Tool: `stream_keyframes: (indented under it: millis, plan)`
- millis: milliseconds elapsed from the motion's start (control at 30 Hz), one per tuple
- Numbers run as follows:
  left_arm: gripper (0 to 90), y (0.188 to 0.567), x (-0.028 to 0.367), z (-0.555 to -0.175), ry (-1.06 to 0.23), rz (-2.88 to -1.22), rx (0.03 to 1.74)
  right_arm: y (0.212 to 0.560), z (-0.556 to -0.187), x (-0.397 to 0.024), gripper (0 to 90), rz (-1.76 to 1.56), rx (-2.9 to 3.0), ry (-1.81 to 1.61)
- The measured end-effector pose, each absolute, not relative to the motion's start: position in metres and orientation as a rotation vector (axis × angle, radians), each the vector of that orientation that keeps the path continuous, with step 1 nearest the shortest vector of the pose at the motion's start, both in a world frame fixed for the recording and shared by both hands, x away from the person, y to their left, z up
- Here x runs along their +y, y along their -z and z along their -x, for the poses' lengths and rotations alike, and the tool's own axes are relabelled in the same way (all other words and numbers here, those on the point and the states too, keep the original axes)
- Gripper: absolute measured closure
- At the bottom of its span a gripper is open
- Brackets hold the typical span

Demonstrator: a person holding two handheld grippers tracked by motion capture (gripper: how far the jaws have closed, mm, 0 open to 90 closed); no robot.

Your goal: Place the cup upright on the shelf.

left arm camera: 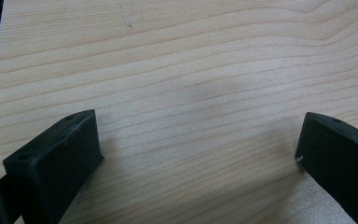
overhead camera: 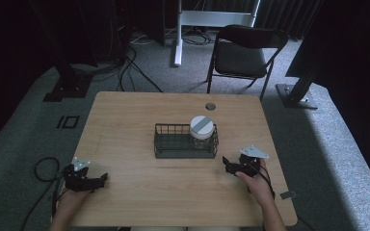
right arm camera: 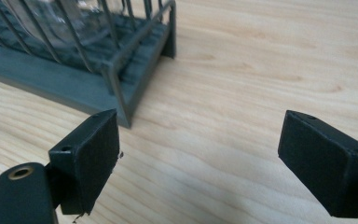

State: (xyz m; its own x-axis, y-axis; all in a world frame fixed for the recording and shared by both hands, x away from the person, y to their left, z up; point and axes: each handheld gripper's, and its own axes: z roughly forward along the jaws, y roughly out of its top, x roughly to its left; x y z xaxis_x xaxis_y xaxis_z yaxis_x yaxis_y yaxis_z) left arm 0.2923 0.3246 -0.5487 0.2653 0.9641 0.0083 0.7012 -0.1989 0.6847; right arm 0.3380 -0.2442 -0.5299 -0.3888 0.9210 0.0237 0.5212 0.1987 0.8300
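Right gripper: black two-jaw gripper (overhead camera: 231, 165) in the person's right hand (overhead camera: 259, 185), low over the near-right part of the table; jaws spread wide, nothing between them.
Left gripper: matching black gripper (overhead camera: 98, 180) at the near-left of the table; jaws likewise wide apart and empty, over bare wood.
Jar: clear glass jar with a round white lid crossed by a grey stripe (overhead camera: 202, 131), standing upright in the right end of the basket.
Basket: dark grey wire basket with a solid base (overhead camera: 172, 142), at the table's centre, its long axis running left to right.
Table: light wood-grain tabletop (overhead camera: 135, 110).
Governing relation: the jar lies far and to the left of the right gripper, with the basket's right end wall between them; the right gripper is near it, the left gripper well apart. The right hand is judged better placed for a reach, probably from above the rim.
Right gripper view: shows the basket's near corner post (right arm camera: 116, 93) just beyond the jaw at the left of that view, and glass blurred behind the wires (right arm camera: 51, 23).
High view: supplies what the gripper views lack, namely the lid, the basket's whole outline and both grippers together.
Background: a dark folding chair (overhead camera: 243, 53) on grey carpet beyond the far edge.
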Motion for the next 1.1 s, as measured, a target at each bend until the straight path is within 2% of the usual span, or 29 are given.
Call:
stream_keyframes:
  millis: [1100]
  plan:
    - [0.1,0.549,0.325,-0.292,-0.604,-1.975,1.500,0.551,-0.344,-0.262,11.5,-1.531,1.969,-0.835]
